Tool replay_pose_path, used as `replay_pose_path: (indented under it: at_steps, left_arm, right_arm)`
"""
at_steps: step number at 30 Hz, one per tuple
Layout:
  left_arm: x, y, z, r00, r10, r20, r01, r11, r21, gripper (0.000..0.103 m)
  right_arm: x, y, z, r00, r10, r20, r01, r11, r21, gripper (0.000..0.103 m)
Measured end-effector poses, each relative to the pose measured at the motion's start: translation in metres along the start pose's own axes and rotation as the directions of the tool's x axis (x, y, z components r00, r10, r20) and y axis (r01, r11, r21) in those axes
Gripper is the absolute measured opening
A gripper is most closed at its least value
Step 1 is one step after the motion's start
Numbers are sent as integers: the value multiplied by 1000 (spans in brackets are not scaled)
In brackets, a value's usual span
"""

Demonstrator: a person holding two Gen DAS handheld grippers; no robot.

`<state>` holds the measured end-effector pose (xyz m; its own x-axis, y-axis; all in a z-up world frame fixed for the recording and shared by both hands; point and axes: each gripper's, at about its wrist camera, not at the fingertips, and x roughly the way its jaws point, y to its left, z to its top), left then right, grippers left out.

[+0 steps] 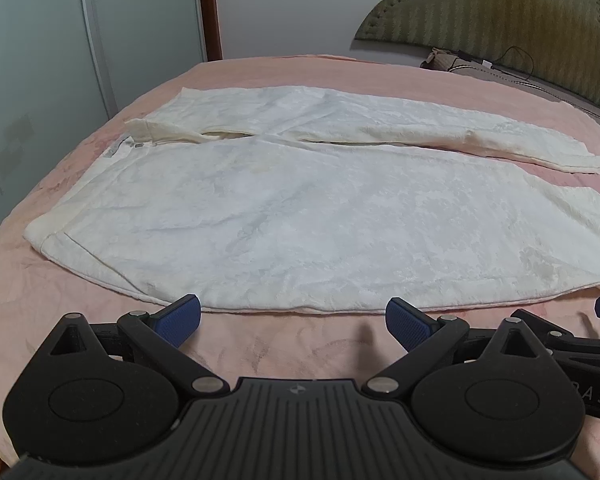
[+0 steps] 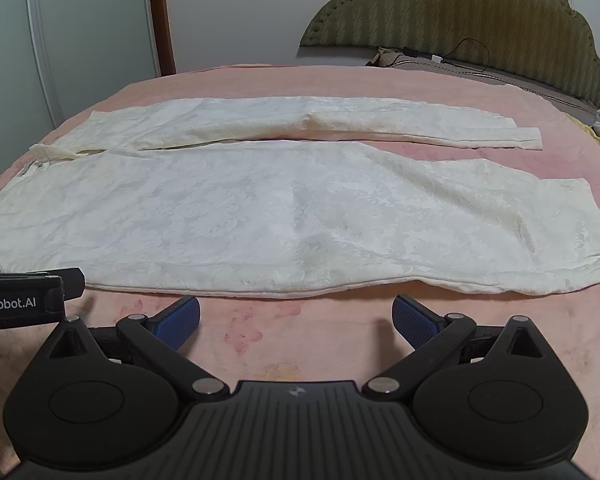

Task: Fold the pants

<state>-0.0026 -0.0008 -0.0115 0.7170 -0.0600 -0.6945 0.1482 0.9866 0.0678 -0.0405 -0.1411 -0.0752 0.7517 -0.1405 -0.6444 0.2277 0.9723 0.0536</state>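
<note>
Cream-white, plush fabric is spread flat across the pink bedspread [image 1: 260,360] of the bed: the pants [image 1: 300,220] are laid out lengthwise, with the waistband [image 1: 140,130] at the left and the two legs running to the right, so that the whole outline is exposed and a lengthwise fold can be started from either long edge. The near leg [image 2: 300,220] is seen broad and smooth, while the far leg [image 2: 340,124] is seen as a narrower strip beyond it, the two being parted by a thin gap that widens toward the cuffs at the right. The left hand-held gripper [image 1: 293,322] is held low over the bedspread just short of the near edge of the pants, with its blue pads [image 1: 180,322] spread wide and nothing between them; the right hand-held gripper [image 2: 296,320] is held in the same way further to the right, likewise released and empty. The two are placed side by side along the near hem, apparently so that this edge can be pinched at two places and carried over onto the far leg. No fold is judged to have been made yet. A quilted olive headboard [image 2: 460,8] and a dark cable [image 2: 480,64] are seen at the far right, well apart from the garment.
</note>
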Motion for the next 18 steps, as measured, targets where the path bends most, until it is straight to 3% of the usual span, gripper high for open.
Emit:
replay_pose_path:
  at_steps: [7,13,18]
  left_arm:
    - [0,-3,0,1000,2,5,-2,1000,11,101]
    - [-6,-8,-3,999,-2,52,0,999,33,101]
    - [-6,-11,-2,996,3,88,-7,999,45,101]
  right_arm:
    - [0,1,0,1000,5,-3,-5,1000,1,103]
    - [0,-1,-2,1000,22,0,-22,1000,9,103]
    - [-10,-6,-5,988,115,105,-116,993,8,103]
